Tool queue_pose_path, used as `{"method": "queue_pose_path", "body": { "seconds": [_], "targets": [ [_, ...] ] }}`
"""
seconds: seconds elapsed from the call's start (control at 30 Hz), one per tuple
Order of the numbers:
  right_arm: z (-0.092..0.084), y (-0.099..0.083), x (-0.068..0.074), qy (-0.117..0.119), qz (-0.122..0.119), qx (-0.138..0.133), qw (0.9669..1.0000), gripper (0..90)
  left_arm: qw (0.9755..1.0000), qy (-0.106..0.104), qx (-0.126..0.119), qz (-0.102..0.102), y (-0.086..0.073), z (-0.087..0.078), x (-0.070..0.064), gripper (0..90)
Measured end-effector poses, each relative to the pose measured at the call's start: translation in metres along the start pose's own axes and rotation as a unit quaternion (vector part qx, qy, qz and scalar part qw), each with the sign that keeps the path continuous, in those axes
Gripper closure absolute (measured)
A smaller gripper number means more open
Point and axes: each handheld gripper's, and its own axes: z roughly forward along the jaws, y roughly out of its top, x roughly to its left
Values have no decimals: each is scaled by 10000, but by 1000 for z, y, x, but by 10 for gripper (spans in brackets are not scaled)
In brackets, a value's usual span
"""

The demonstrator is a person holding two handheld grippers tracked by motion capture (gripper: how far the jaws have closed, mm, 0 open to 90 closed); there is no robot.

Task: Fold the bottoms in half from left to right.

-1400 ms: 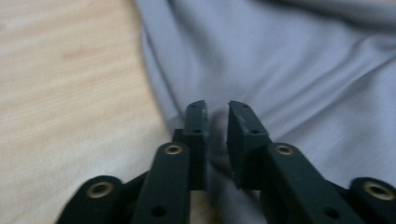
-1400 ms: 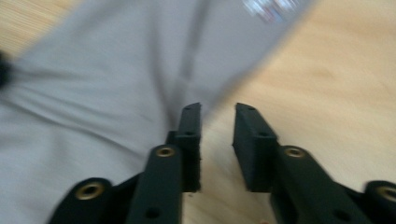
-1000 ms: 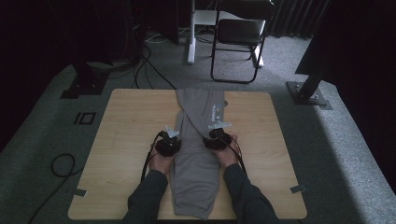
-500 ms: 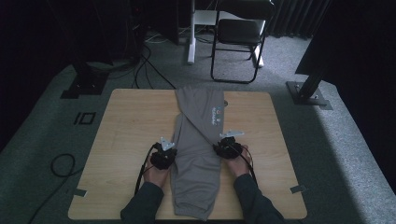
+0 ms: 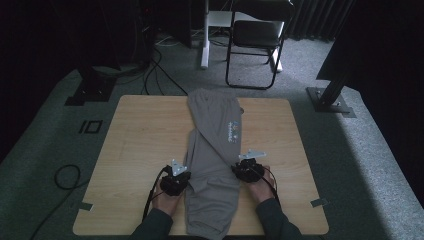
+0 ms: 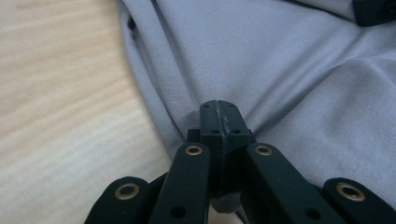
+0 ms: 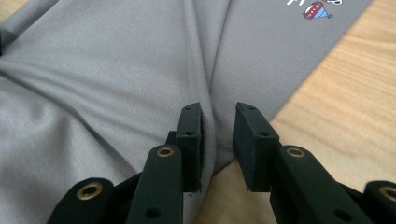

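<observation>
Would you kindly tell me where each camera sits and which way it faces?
High view: above the person's side, facing forward and down on the wooden table; forearms and both claws show.
Left gripper view: on the left claw, shut on the grey trousers.
Right gripper view: on the right claw, jaws just closing, astride the trousers' edge.
All share the trousers.

A black folding chair (image 5: 255, 45) is standing on the grey carpet (image 5: 350, 150) beyond the table's (image 5: 140, 145) far edge. Black cables (image 5: 155, 75) are trailing across the floor past the far left corner, and another cable (image 5: 62, 176) is looping beside the left edge.
</observation>
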Motion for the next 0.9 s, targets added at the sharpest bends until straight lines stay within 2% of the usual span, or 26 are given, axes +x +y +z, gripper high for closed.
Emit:
{"method": "queue_pose_path", "body": {
  "seconds": [0.03,0.1,0.13,0.17,0.2,0.27,0.33,0.43,0.53,0.57,0.6,0.63,0.67,0.7,0.8,0.9],
  "targets": [
    [-3,-1,1,15,-1,82,10000,718,9999,-132,17,-15,-1,-1,-1,900],
    [-3,1,3,-2,-91,127,9999,693,9998,-210,-5,46,1,-1,0,874],
    [-3,1,3,-2,-91,127,9999,693,9998,-160,-79,75,3,-1,1,874],
    [-2,4,3,-16,-127,82,9999,673,9995,-121,-305,-2,12,0,5,838],
    [2,13,4,-69,-152,7,9999,627,9993,-72,-354,6,19,2,7,804],
    [7,25,7,-55,-247,-141,9996,595,9995,90,-287,79,31,11,11,779],
    [16,39,11,-42,-396,-136,9991,589,9997,211,-144,66,39,24,17,775],
    [32,58,17,-54,-550,-129,9984,588,9996,269,-50,-78,45,38,25,781],
    [41,67,21,-3,-609,-84,9981,587,9994,339,23,-68,46,42,27,822],
    [50,74,26,31,-732,-33,9973,593,9993,380,-16,-69,44,44,27,842],
    [55,76,27,-6,-781,44,9969,658,9992,393,-12,-93,44,43,28,862],
    [59,77,27,-103,-824,111,9965,776,9991,415,8,-112,45,43,29,879],
    [60,78,25,-163,-740,130,9970,854,9990,426,23,-104,44,43,29,884],
    [59,78,19,-190,-563,102,9982,891,9990,434,15,-123,44,42,30,886],
    [47,73,-2,-137,-65,-133,9998,895,9988,458,-8,-146,40,38,32,889],
    [32,63,-30,-131,439,-297,9985,895,9985,469,-37,-271,35,33,38,890]
  ]
}}
